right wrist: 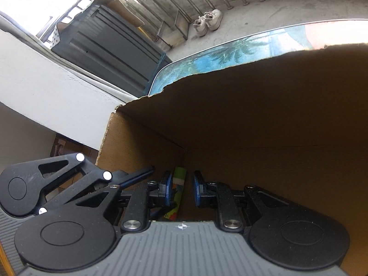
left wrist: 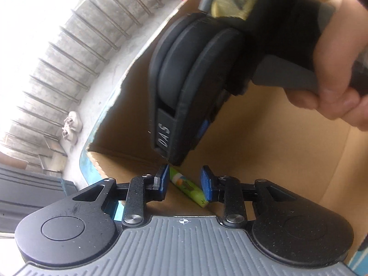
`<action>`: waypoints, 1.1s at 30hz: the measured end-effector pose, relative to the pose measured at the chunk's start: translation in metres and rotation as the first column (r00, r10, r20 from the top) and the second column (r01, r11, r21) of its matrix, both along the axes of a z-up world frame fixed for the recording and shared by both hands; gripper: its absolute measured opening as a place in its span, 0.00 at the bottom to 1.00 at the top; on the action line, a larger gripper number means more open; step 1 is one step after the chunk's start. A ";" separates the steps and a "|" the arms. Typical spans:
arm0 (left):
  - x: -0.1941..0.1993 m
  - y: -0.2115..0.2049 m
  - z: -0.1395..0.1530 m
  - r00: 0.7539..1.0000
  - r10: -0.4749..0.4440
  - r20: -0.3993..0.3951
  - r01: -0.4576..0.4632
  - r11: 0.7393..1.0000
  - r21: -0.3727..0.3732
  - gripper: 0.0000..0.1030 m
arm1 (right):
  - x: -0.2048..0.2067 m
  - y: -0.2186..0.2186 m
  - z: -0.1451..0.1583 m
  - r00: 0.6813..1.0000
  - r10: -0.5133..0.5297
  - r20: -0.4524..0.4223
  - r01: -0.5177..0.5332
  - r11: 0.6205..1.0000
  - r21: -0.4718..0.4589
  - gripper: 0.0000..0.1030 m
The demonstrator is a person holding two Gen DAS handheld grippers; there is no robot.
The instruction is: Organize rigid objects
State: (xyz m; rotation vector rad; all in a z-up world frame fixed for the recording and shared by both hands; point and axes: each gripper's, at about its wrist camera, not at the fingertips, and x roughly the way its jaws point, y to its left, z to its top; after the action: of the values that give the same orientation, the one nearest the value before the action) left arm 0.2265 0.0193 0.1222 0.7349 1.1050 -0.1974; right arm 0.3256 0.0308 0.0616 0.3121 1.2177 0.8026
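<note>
A green tube point(left wrist: 187, 186) with a printed label lies on the floor of an open cardboard box point(left wrist: 287, 161). My left gripper point(left wrist: 185, 182) hangs over it, open, and the pads do not press the tube seen in the gap. In the right wrist view the same tube point(right wrist: 179, 184) shows between the fingers of my right gripper point(right wrist: 182, 187). Those jaws are drawn close together and hold nothing, with a sliver of space beside the tube. The right gripper's black housing point(left wrist: 184, 80) reaches down into the box, held by a hand point(left wrist: 333, 69).
The box wall point(right wrist: 253, 115) has a torn top edge and stands on a table with a blue palm-print cover point(right wrist: 218, 57). On the concrete floor beyond are white shoes point(right wrist: 208, 21), a dark grey cabinet point(right wrist: 103, 46) and a railing. The left gripper's linkage point(right wrist: 46, 184) crowds the box's left corner.
</note>
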 end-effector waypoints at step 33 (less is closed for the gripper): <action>-0.005 -0.130 0.117 0.981 -0.095 -0.167 0.131 0.967 0.220 0.25 | 0.005 -0.039 0.008 0.996 -0.080 0.043 0.080 0.997 0.014 0.20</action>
State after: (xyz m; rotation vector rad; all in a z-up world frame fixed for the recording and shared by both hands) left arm 0.2218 -0.1110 0.2396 1.0054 1.2481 -0.2291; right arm 0.3306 -0.0085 0.0696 0.3494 1.1525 0.7445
